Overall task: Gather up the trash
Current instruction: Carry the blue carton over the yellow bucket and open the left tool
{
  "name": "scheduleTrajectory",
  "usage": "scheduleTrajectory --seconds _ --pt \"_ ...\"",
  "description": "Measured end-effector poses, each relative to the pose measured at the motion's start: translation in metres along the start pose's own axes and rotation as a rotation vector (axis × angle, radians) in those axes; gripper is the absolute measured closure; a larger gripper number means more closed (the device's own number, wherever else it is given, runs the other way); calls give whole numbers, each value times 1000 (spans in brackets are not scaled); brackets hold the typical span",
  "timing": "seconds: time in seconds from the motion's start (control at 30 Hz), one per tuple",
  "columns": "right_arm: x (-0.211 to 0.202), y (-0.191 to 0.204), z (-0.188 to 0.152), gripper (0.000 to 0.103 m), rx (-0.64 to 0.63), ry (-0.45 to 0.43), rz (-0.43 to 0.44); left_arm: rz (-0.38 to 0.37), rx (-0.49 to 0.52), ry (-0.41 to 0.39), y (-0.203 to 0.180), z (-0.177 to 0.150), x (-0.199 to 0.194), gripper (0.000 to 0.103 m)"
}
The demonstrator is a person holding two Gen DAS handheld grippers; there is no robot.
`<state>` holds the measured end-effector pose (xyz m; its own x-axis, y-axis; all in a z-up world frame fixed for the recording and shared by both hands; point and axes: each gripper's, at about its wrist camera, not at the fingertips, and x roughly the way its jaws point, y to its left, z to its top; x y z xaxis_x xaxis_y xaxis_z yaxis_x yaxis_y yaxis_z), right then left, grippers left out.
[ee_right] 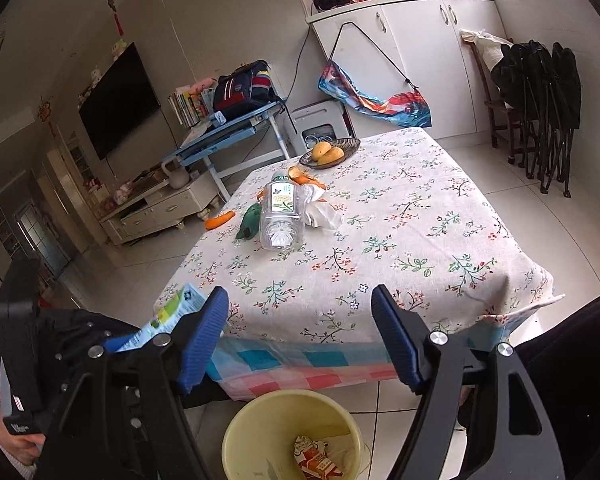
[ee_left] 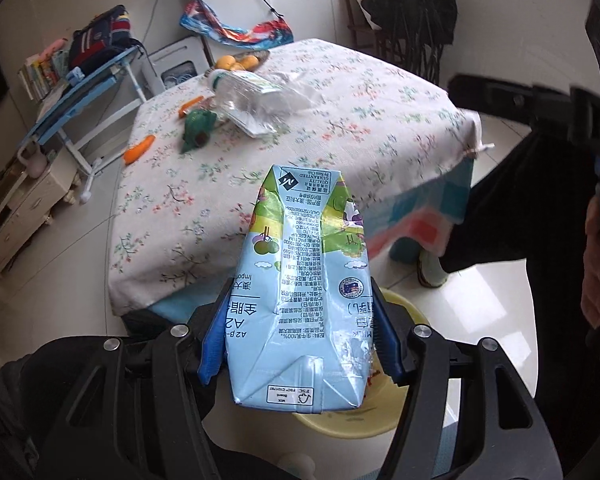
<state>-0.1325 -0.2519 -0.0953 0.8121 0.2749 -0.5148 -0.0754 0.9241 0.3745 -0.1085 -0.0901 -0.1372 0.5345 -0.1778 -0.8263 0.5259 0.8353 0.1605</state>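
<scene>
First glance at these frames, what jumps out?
The light-blue milk carton fills the left wrist view, clamped in the left gripper above the yellow bin. The right gripper stands empty over that bin. Across the floral tablecloth, a clear plastic bottle lies on its side.

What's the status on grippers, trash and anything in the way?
Left gripper shut on milk carton, above yellow bin. Right gripper empty, jaws open. Plastic bottle waiting on table. Drop path unobstructed.

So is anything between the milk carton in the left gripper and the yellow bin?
Nothing visible: the milk carton, held in the left gripper, hangs over the yellow bin, whose mouth is open.
</scene>
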Motion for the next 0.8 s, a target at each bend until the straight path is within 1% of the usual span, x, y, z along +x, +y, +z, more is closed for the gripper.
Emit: scheduleTrajectory --seconds 0.13,0.3,0.4,0.43,0.47,0.53,0.6,0.7,0.77,0.8 --pt "-1 2 -1 32 -14 0 -3 -45 95 84 -22 -9 13 44" --pt "-2 1 -2 31 -14 1 -3 -90 179 182 -38 -20 26 44" --pt "-2 1 -2 31 -16 1 -3 -102 217 202 -43 -24 26 42" --pt "-2 1 -2 31 -17 1 -3 -103 223 204 -44 -25 26 38" --pt "-2 1 -3 31 -18 1 -4 -108 229 207 -45 -25 25 37" --pt "-1 1 -3 31 -23 2 -6 -96 235 193 -44 -25 22 34" --pt "-2 2 -3 31 -30 0 -8 -75 226 169 -39 -22 19 34" --pt "-3 3 -3 30 -42 -8 -16 7 179 86 -26 -13 9 33" --pt "-4 4 -3 28 -51 -19 -26 77 117 10 -12 -5 1 30" --pt "-5 4 -3 28 -57 -24 -31 99 77 -27 -4 -2 -5 27"
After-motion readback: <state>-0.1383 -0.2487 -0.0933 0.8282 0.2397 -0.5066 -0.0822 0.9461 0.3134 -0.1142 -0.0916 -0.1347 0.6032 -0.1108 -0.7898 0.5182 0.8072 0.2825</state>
